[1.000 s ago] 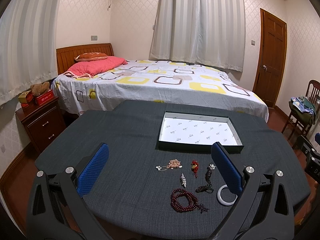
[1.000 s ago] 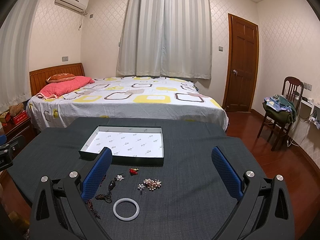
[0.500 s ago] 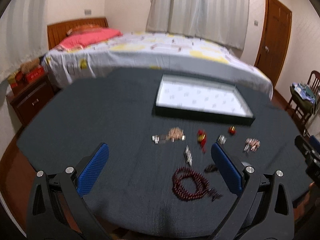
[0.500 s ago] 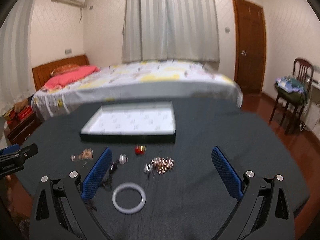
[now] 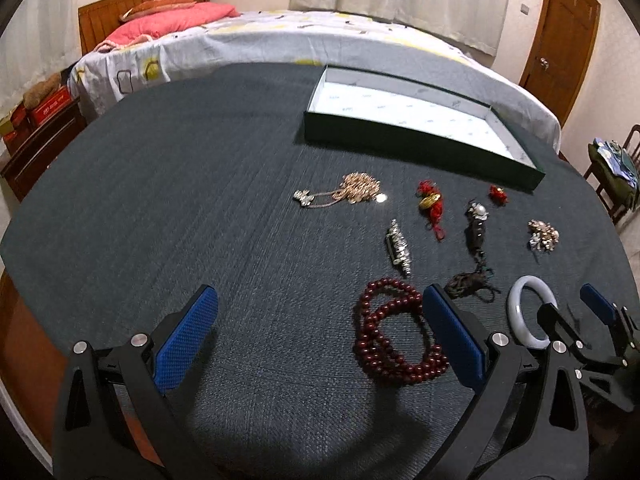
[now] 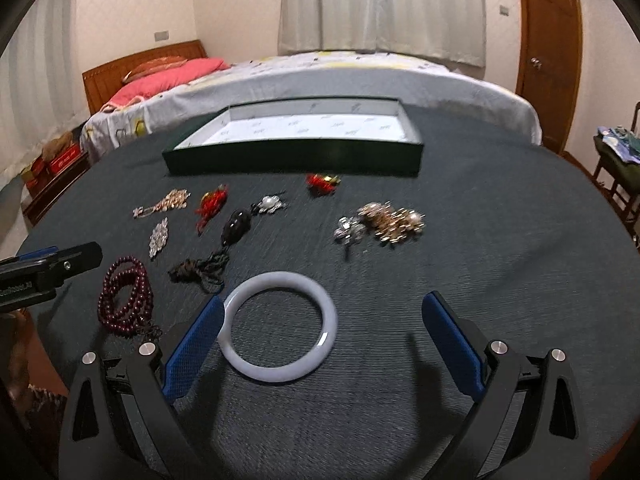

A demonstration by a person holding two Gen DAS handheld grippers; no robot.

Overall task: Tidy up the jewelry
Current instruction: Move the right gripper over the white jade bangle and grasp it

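Jewelry lies spread on a dark cloth table. A dark green tray with a white floor stands at the far side, with nothing in it. My left gripper is open, low over the table, its right finger beside a dark red bead string. My right gripper is open, its left finger touching a white bangle. Beyond lie a gold chain, a silver brooch, red tassels, a black pendant with cord and a gold cluster.
A bed stands behind the table. A nightstand with red boxes is at the left. A wooden door and a chair with clothes are at the right. The table's front edge is just under both grippers.
Both grippers have dropped and tilted toward the table and moved in on the jewelry. The right gripper has closed in around the white bangle. Both stay open.
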